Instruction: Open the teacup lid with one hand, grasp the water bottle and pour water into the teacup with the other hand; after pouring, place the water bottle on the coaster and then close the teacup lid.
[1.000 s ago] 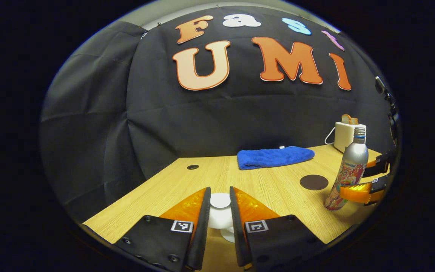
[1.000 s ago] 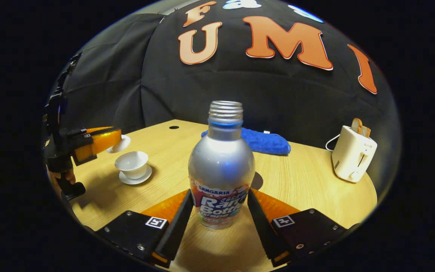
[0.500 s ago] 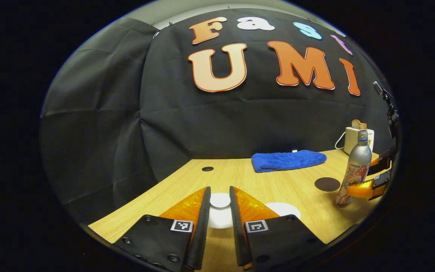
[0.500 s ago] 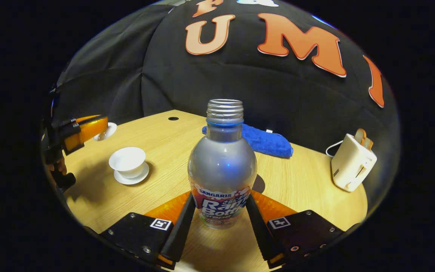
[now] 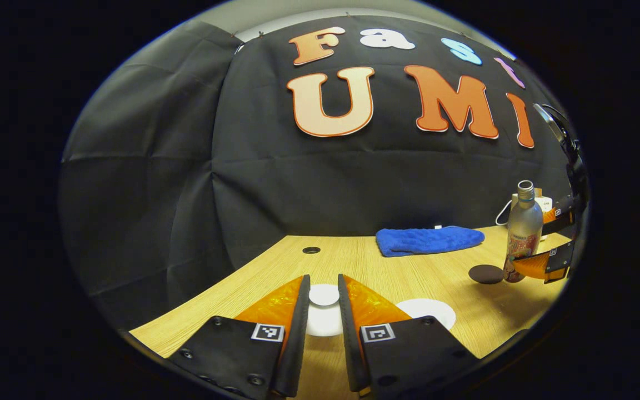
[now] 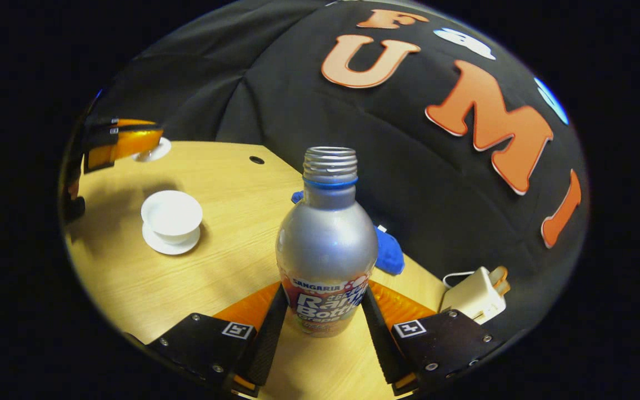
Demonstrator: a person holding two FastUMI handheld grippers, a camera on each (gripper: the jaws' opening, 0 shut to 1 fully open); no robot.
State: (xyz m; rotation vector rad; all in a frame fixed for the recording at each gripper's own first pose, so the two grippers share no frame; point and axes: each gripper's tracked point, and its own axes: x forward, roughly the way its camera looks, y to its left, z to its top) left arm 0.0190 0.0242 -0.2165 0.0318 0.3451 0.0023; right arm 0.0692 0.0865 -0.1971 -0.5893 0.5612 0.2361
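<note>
Wooden surface [image 6: 225, 278], light grain, cable hole near the back edge by the booth wall. Blue towel [image 5: 430, 240] lies folded at the back of the surface. White toaster [image 6: 474, 300] with bread in the slot sits at the far right end, partly behind the bottle in the left gripper view.

Right hand-held gripper [image 6: 321, 311]: clamped on the water bottle [image 6: 325, 250], both fingers pressing the lower labelled body. Bottle is silver, cap off, threaded neck open, lifted off the surface; in the left gripper view it stands near upright, just beside the dark round coaster [image 5: 485, 273]. The right gripper view's horizon is canted.

Teacup [image 6: 171, 214]: white, uncovered, seated on its white saucer [image 6: 171, 243], left of the bottle and well apart from it. Can't tell the water level inside.

Left hand-held gripper [image 5: 323, 297]: clenched on the knob of the white teacup lid [image 5: 323, 318], fingers close together on either side of it. Lid is held in the air, off to the side of the cup.
</note>
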